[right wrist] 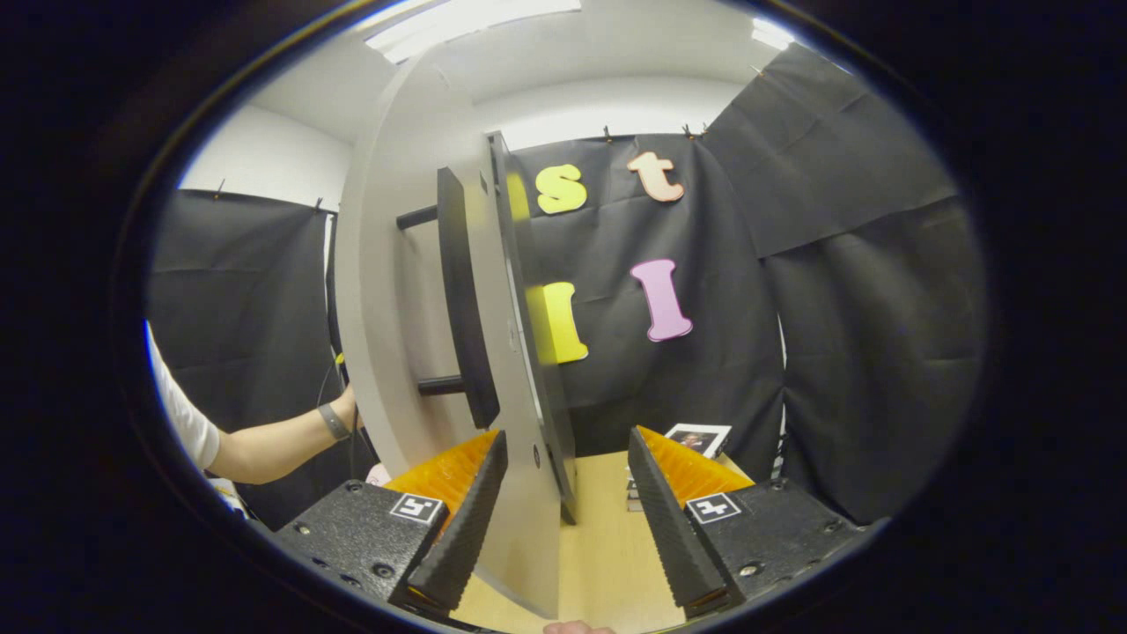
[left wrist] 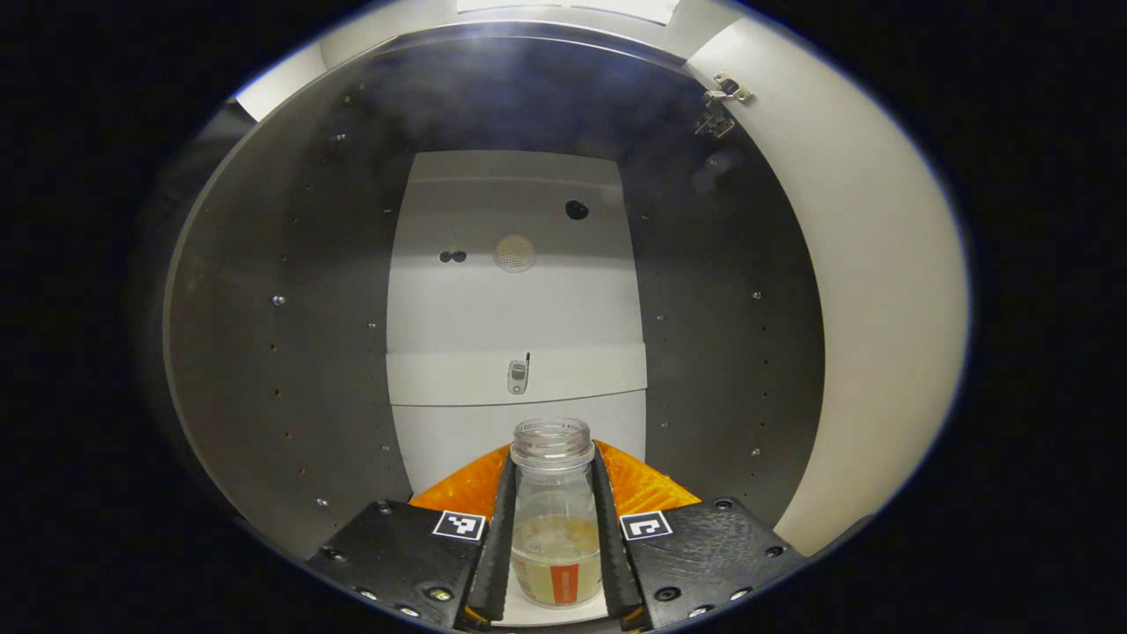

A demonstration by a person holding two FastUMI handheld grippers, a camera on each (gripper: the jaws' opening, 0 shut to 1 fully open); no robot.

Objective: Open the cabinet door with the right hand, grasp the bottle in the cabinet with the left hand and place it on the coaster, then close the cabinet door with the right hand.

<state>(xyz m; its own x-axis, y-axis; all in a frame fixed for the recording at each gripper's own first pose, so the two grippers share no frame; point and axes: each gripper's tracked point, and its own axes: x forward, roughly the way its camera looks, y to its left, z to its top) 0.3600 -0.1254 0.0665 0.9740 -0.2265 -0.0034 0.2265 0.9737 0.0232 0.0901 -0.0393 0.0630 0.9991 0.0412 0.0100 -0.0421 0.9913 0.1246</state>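
The clear glass bottle (left wrist: 555, 519) stands upright and uncapped inside the dark-walled cabinet (left wrist: 282, 335). The pale cabinet door (right wrist: 396, 308), with its black bar handle (right wrist: 462, 299), stands open.

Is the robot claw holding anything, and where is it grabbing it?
The left gripper holds the bottle by its sides, below the neck.

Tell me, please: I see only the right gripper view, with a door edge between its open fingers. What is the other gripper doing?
Observer: The left gripper is inside the cabinet, shut on a clear bottle.
Operator: Does the bottle have a lid?
Observer: No, its mouth is open, and a pale layer sits low inside.
Operator: What is behind it?
Observer: A white back panel between dark grey side walls.
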